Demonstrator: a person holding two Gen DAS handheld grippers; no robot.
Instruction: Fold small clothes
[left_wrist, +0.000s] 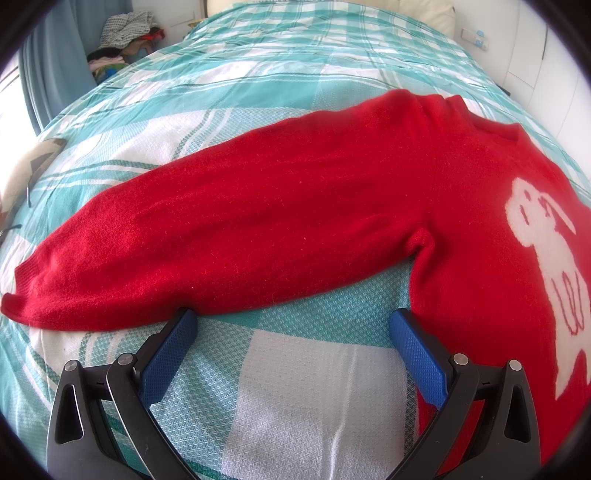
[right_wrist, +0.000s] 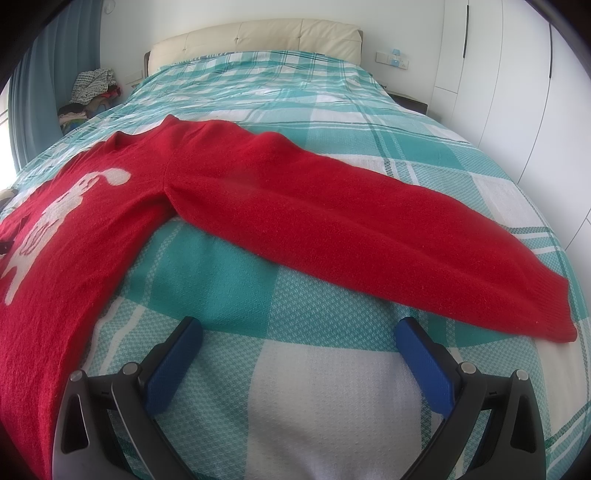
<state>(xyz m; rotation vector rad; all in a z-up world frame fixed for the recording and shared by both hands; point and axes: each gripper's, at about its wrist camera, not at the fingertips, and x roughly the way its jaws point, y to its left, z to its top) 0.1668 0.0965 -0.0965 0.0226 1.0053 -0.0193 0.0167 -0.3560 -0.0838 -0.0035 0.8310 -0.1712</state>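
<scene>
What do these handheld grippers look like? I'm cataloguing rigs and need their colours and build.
The left gripper and right gripper look alike: black curved plastic arms with triangular cut-outs, silver round pivot pins, and textured blue pads on the fingers. No cables, markings or sleeves show.

No readable text, label, brand or number shows anywhere.

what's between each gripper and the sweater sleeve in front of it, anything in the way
Nothing visible. The left gripper is open, with only bare checked bedspread between it and the red sweater's sleeve. The right gripper is also open, facing the other sleeve across bare bedspread.
</scene>
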